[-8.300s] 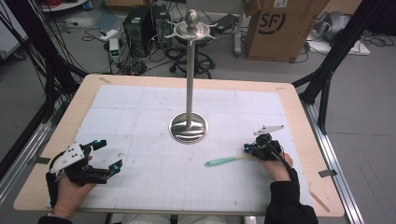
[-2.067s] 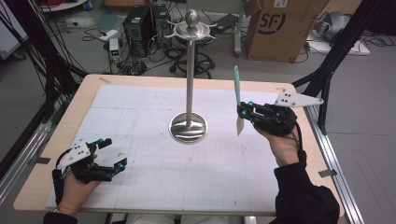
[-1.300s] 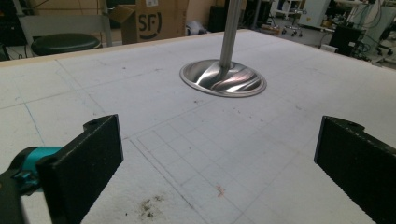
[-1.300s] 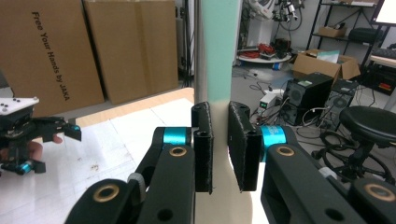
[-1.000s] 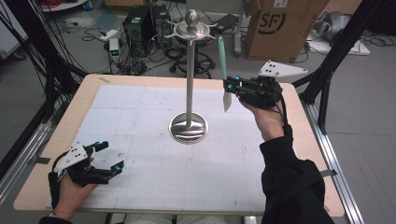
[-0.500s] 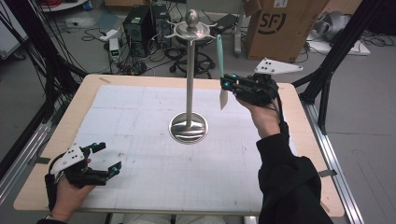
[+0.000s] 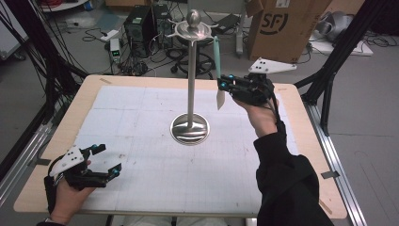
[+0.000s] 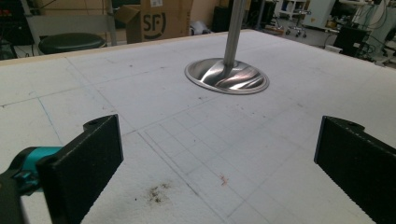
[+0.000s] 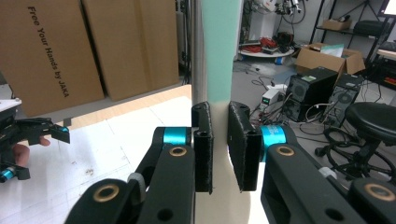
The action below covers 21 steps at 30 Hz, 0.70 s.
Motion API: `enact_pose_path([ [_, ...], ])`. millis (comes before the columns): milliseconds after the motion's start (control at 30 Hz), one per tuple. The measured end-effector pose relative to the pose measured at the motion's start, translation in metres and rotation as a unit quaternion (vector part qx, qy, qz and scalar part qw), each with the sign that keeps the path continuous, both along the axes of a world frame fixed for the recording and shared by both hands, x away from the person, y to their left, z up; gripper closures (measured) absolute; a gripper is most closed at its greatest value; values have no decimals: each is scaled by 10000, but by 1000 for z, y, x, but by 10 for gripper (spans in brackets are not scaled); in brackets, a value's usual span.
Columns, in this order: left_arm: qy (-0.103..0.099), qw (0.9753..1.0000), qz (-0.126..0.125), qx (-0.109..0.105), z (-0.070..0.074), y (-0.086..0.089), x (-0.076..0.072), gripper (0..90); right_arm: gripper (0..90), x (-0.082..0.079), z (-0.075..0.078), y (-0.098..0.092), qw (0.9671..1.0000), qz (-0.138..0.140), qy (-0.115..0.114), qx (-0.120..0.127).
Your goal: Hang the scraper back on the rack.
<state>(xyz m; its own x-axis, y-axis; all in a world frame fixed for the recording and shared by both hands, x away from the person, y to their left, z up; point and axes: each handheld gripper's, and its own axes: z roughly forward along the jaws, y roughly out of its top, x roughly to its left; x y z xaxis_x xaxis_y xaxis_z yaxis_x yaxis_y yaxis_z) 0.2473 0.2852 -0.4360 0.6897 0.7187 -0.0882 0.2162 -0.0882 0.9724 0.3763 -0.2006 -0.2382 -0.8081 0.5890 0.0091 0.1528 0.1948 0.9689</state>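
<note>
A tall metal stand [image 7: 190,80] rises from a round base [image 7: 189,128] in the middle of the table, with a disc and knob at its top [image 7: 193,28]. My right gripper [image 7: 220,85] is held up in the air just right of the pole, shut on a utensil [image 7: 217,52] that stands upright, teal handle up and pale blade down. In the right gripper view the jaws [image 9: 219,144] pinch the utensil [image 9: 217,46] with the pole right behind it. My left gripper [image 7: 107,159] rests open at the table's near left; its jaws [image 8: 215,158] face the stand's base [image 8: 227,77].
A white gridded mat [image 7: 141,117] covers the wooden table. Behind the far edge stand a cardboard box [image 7: 277,28], computer towers [image 7: 141,23], a stool and loose cables. Black frame legs [image 7: 329,80] stand at the right side.
The right gripper picked the utensil up off the mat, raised it upright and carried it left to the stand's top. The left gripper stayed put, open.
</note>
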Motion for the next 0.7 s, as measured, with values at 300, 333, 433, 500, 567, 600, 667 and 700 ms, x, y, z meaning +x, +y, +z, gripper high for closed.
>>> enact_pose_path([
  [300, -12, 10000, 30, 15, 0, 1, -1, 17, 605, -3, -3, 8, 9999, -43, -90, -29],
  [333, -21, 10000, 22, 14, 0, 2, -1, 17, 546, -5, -4, 8, 9999, -83, -136, -28],
  [433, -41, 10000, 40, -3, 1, 2, -2, 18, 385, -7, -7, 8, 9998, -116, -148, 68],
  [500, -44, 10000, 34, 1, 2, 2, -2, 17, 298, -9, -10, 8, 9997, -153, -133, 97],
  [567, -46, 10000, 25, 19, 2, 1, -1, 18, 217, -10, -13, 8, 9998, -165, -82, 123],
  [600, -38, 10000, 24, 19, 1, 1, -1, 17, 189, -11, -15, 7, 9998, -149, -49, 140],
  [667, -47, 10000, 11, 31, 1, 0, -1, 17, 148, -12, -18, 7, 9998, -131, -21, 152],
  [700, -41, 10000, 19, 14, 2, 0, -1, 17, 144, -13, -19, 7, 9998, -111, -24, 162],
])
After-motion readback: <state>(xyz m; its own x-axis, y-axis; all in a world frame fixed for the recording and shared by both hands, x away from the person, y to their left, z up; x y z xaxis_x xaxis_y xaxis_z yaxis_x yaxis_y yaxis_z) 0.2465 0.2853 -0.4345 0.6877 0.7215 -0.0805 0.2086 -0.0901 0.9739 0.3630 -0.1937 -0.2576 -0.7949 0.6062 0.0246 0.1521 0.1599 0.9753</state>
